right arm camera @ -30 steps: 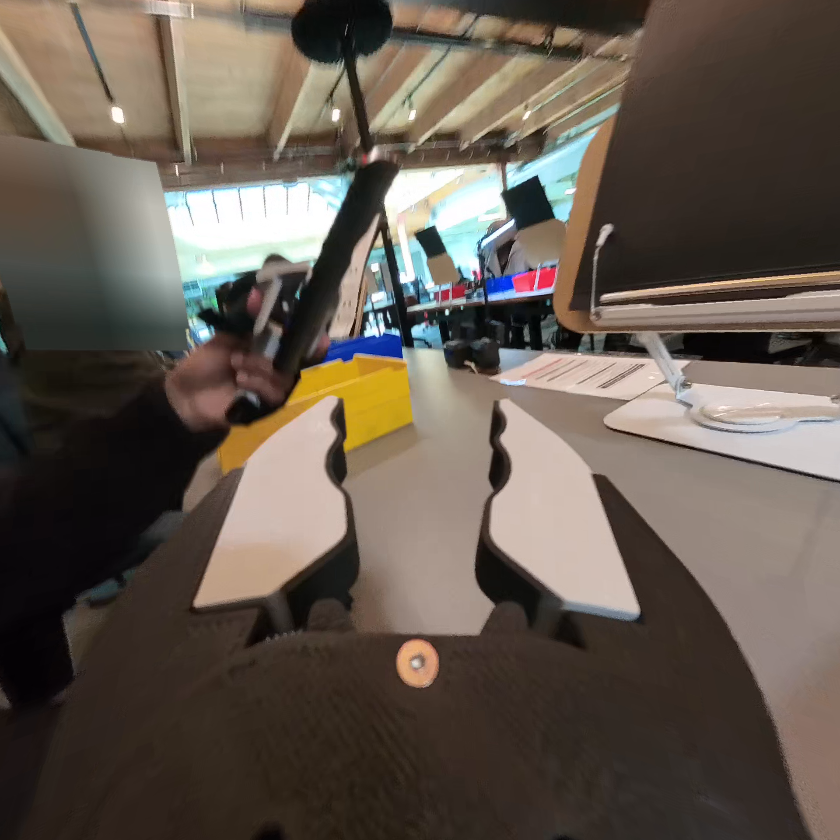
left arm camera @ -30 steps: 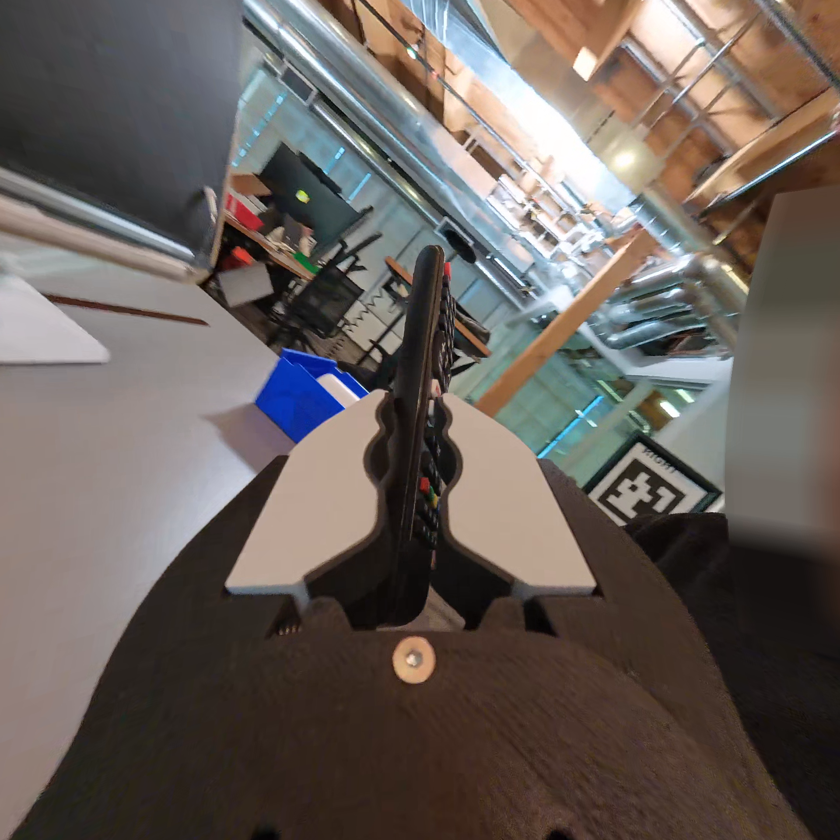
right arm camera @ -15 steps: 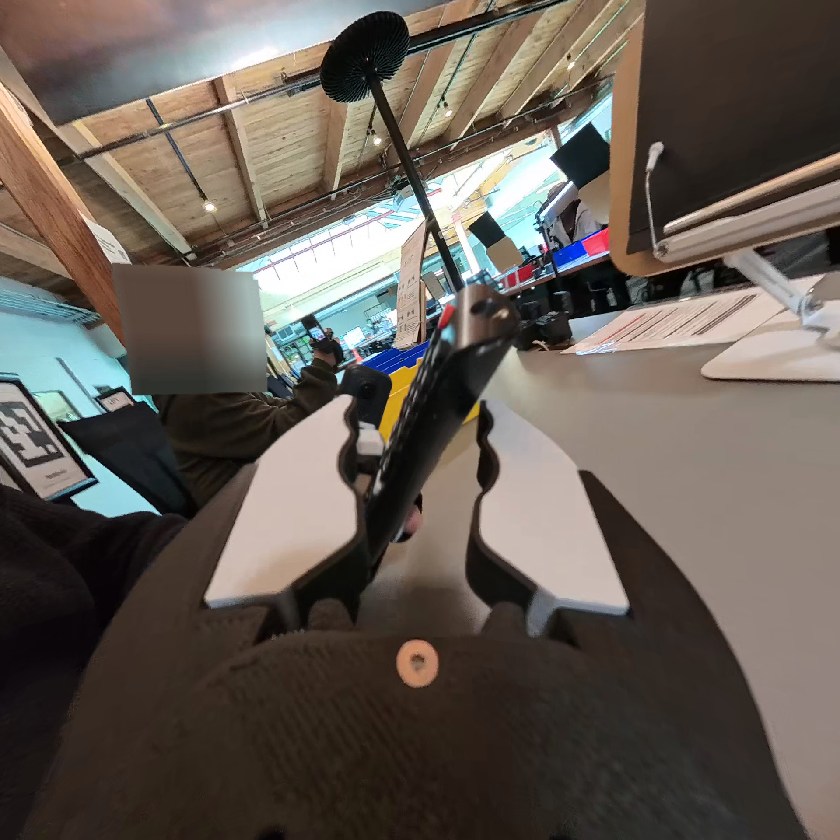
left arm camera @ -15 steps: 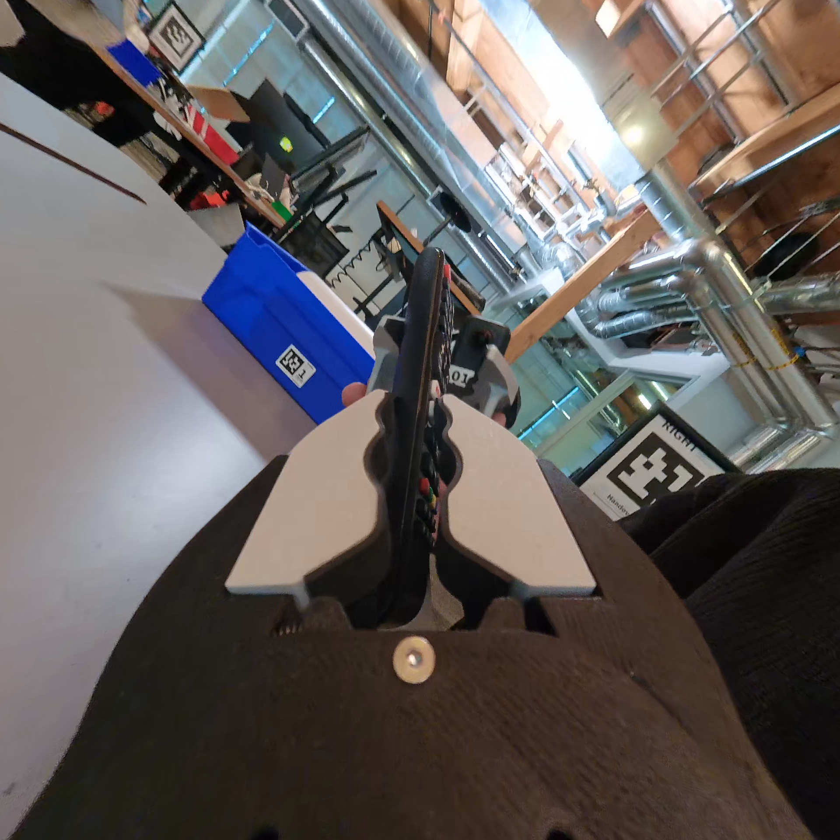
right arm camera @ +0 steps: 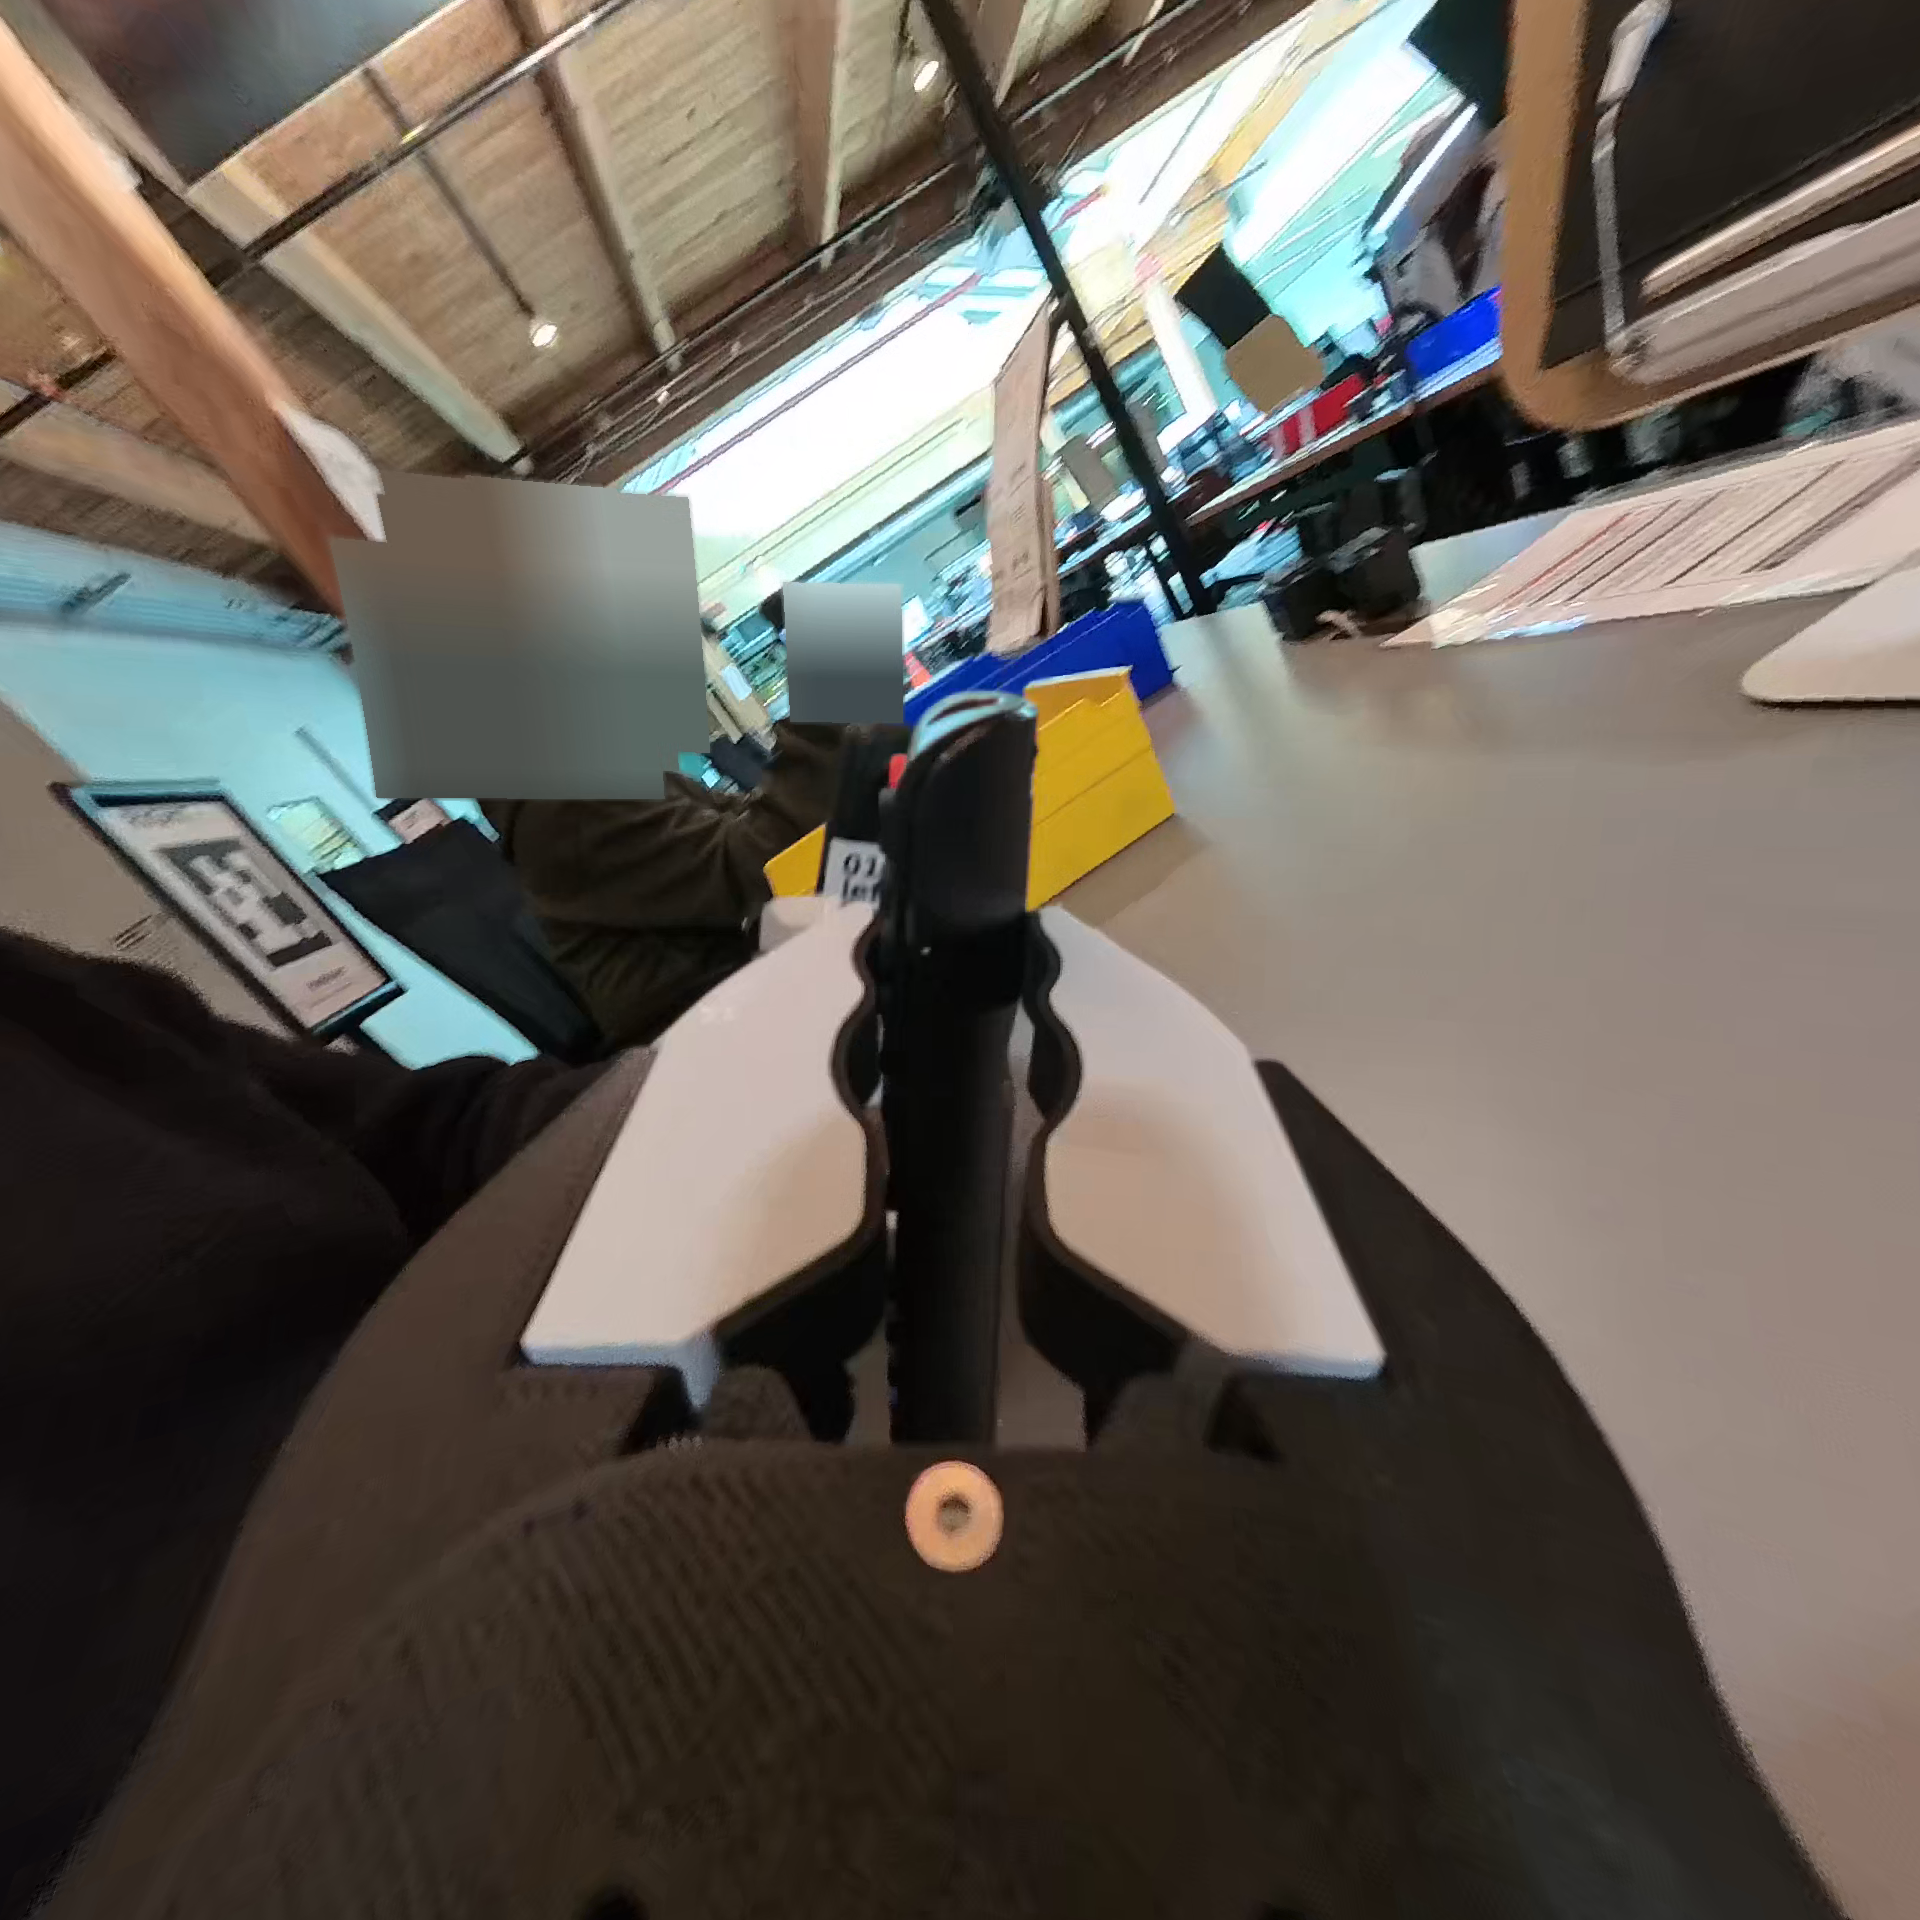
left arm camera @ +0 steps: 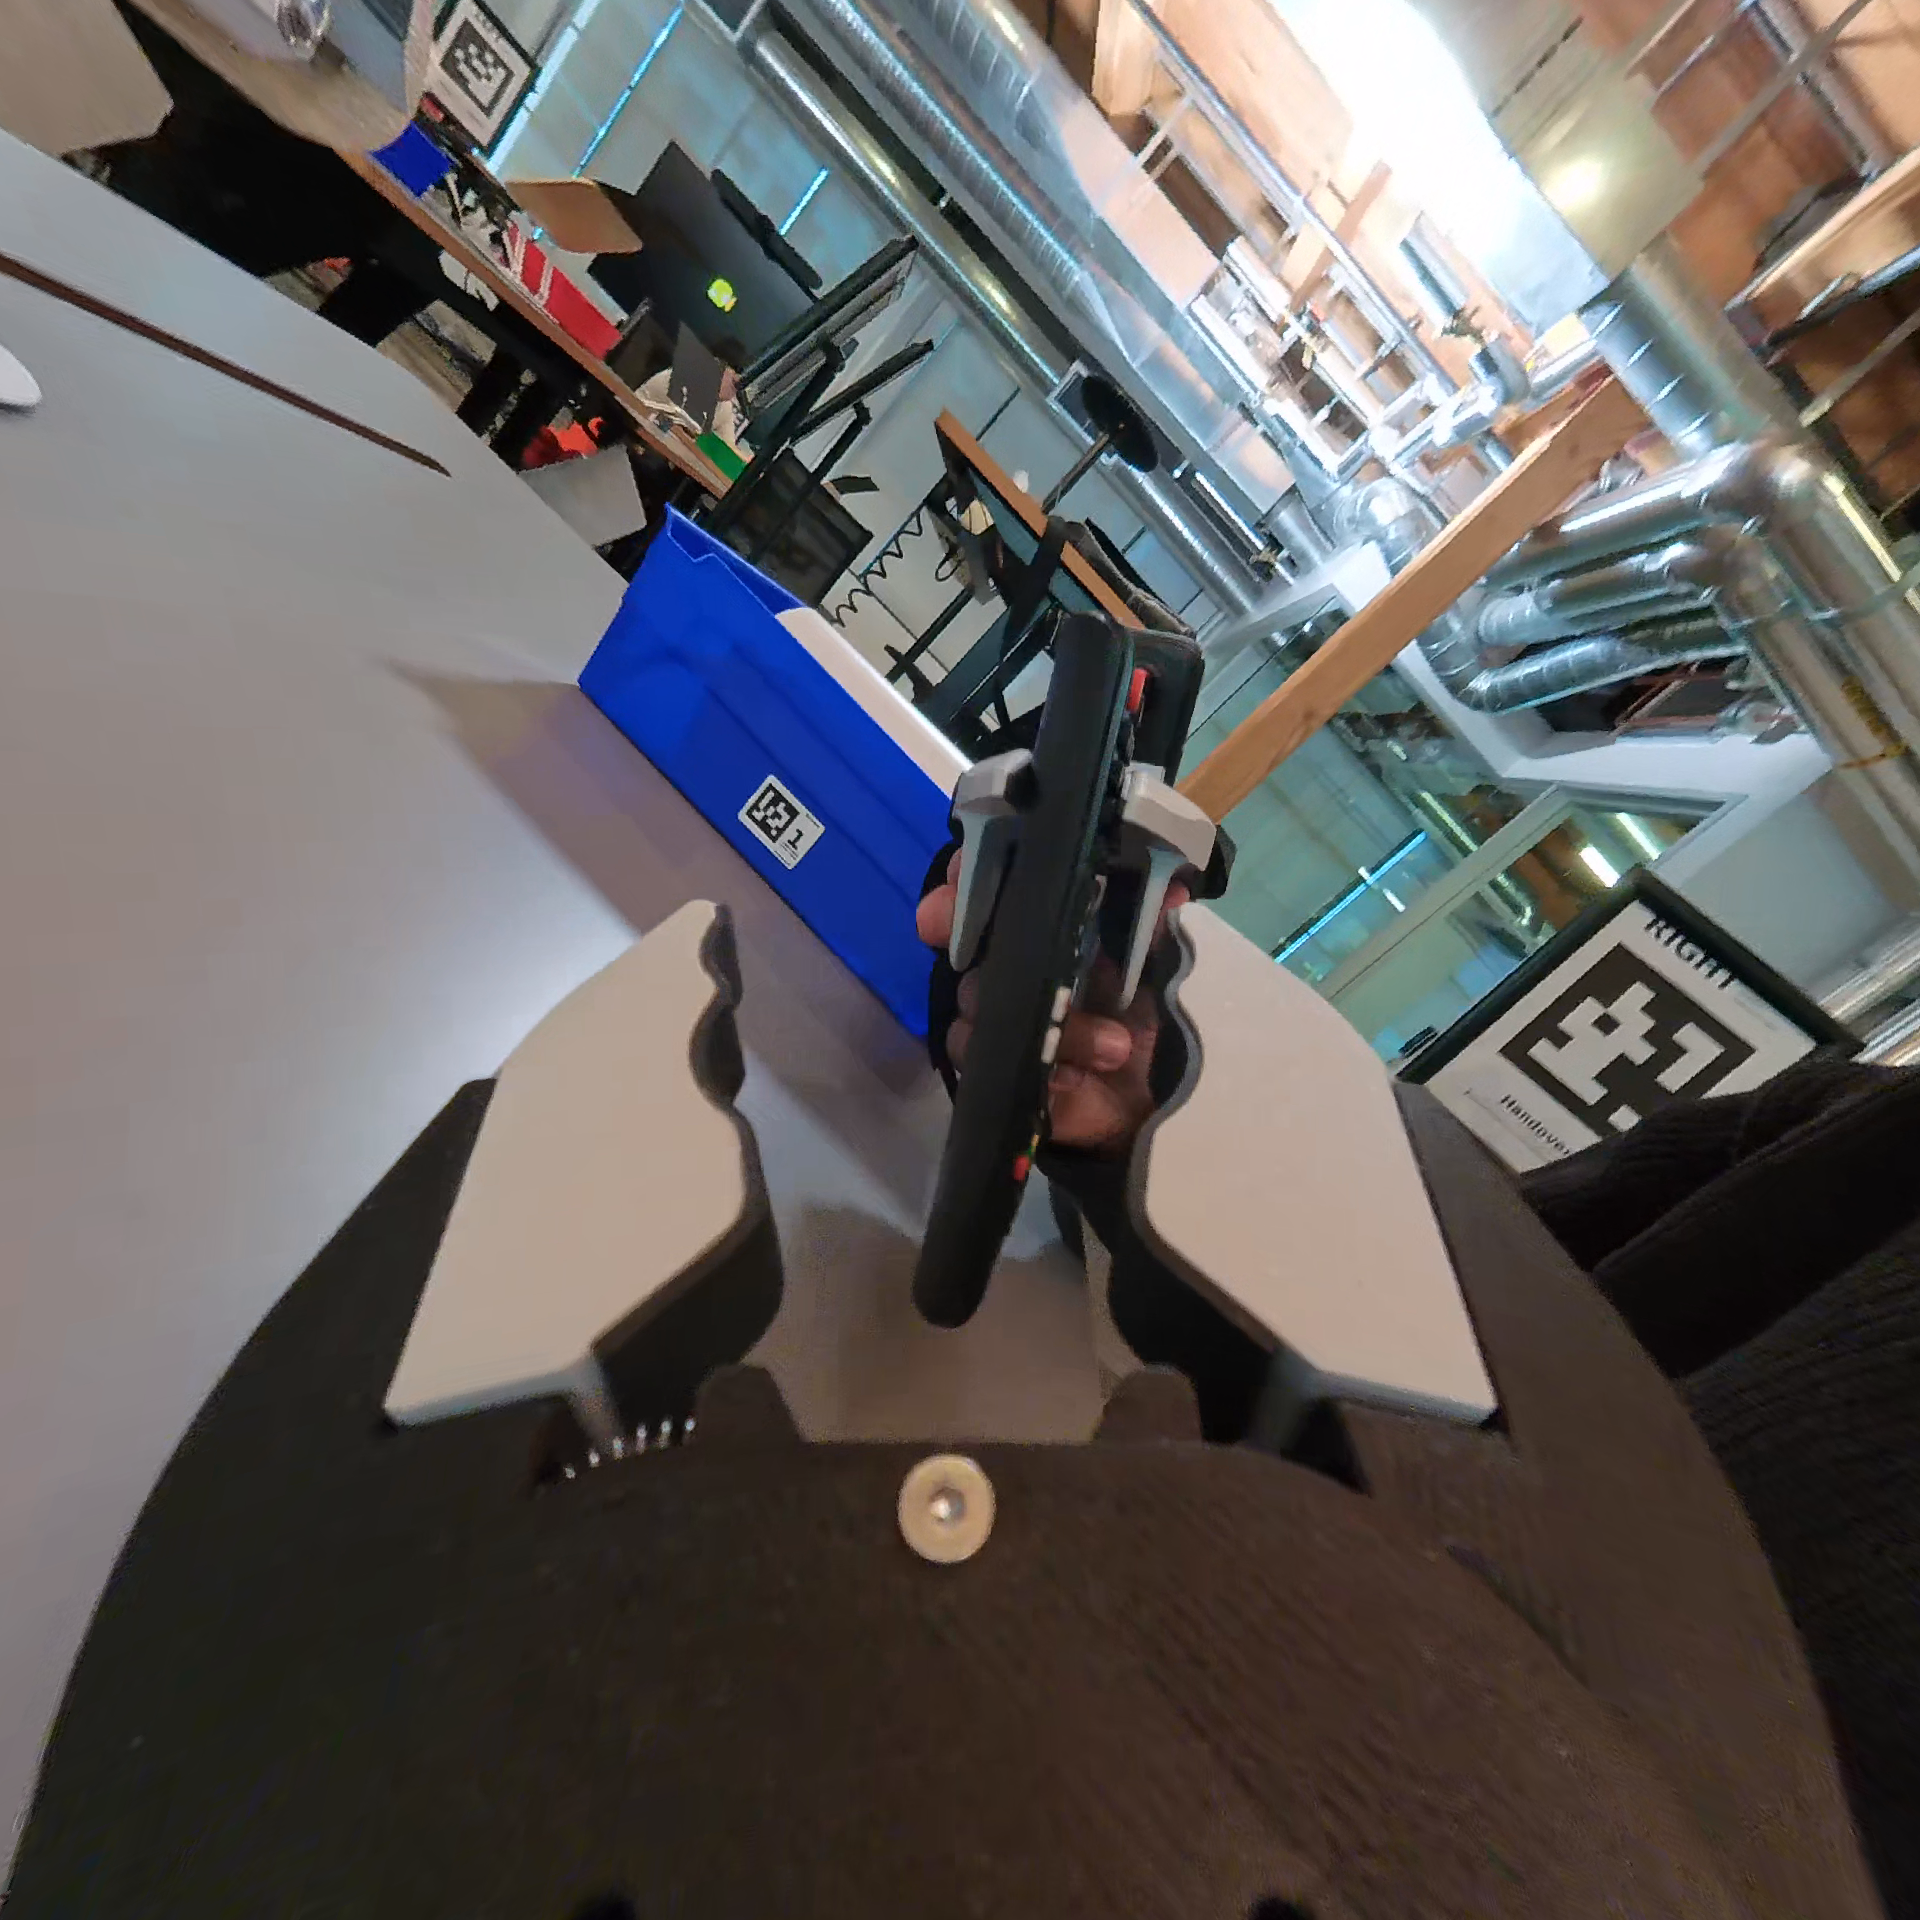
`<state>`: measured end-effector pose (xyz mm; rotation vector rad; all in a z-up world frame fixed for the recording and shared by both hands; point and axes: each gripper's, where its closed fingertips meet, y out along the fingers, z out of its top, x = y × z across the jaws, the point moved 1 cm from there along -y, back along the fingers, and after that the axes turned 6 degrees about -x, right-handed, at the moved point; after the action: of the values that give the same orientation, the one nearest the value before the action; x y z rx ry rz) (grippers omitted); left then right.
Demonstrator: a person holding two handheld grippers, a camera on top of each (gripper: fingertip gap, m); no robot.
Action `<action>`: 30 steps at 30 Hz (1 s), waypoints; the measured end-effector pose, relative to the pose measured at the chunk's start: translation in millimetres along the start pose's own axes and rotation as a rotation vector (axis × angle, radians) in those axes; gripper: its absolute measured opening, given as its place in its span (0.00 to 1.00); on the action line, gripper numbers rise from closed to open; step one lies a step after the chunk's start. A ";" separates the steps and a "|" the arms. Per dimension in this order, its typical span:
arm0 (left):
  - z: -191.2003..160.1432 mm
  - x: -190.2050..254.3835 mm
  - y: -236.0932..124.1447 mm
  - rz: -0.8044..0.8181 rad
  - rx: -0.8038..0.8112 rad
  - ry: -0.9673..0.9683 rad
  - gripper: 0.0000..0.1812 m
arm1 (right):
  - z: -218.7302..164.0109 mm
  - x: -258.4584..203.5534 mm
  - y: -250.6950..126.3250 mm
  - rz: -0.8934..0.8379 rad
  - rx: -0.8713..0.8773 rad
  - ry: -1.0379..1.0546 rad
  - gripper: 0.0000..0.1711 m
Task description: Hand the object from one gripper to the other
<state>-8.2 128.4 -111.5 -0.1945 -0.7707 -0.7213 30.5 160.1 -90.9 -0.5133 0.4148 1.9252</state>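
Note:
A black remote control (left arm camera: 1039,987) with coloured buttons is held upright above the grey table (left arm camera: 260,727). In the left wrist view my left gripper (left arm camera: 945,920) is open wide. The remote's lower end stands between its fingers, and neither pad touches it. My right gripper (left arm camera: 1075,805) faces it from the far side and clamps the remote's upper half. In the right wrist view my right gripper (right arm camera: 951,935) is shut on the remote (right arm camera: 951,1143), with both pads pressed on its sides.
A blue bin (left arm camera: 790,769) stands on the table behind the remote. A yellow bin (right arm camera: 1091,810), papers (right arm camera: 1662,551) and a white monitor base (right arm camera: 1839,644) lie farther along the table. A person's dark sleeve (left arm camera: 1766,1247) is at the right. Tip to tip, the grippers are about 5 cm apart.
My right gripper came up to the remote and shut on it. My left gripper, shut on the remote until half a second ago, has opened wide and let it go.

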 end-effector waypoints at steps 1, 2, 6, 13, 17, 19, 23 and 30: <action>1.9 1.4 -0.8 -0.003 -0.004 0.020 0.46 | -3.2 -1.5 1.6 0.022 -0.027 0.004 0.14; 3.8 4.1 -1.7 -0.012 -0.008 0.039 0.46 | -7.1 -2.5 3.8 0.037 -0.053 0.012 0.14; 2.8 24.3 -0.1 -0.108 -0.051 0.071 0.45 | -26.8 -13.6 17.7 0.096 -0.162 0.009 0.14; -13.9 41.8 10.7 -0.195 -0.137 0.026 0.41 | -50.3 -29.7 34.0 0.095 -0.295 -0.108 0.14; -18.3 42.7 11.1 -0.171 -0.165 0.080 0.29 | -53.8 -35.4 37.4 0.110 -0.310 -0.113 0.15; -19.1 43.6 11.2 -0.149 -0.171 0.124 0.23 | -55.8 -38.1 38.9 0.117 -0.321 -0.114 0.15; -20.8 49.8 11.3 -0.139 -0.183 0.201 0.15 | -58.6 -40.5 41.3 0.124 -0.331 -0.108 0.15; -7.3 49.8 5.0 -0.048 -0.136 0.302 0.15 | -49.7 -37.2 40.6 0.131 -0.215 -0.084 0.15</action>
<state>23.8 103.1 -81.6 -0.1854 -0.4401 -0.8274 14.5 90.5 -111.2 -0.5533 0.1924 2.1232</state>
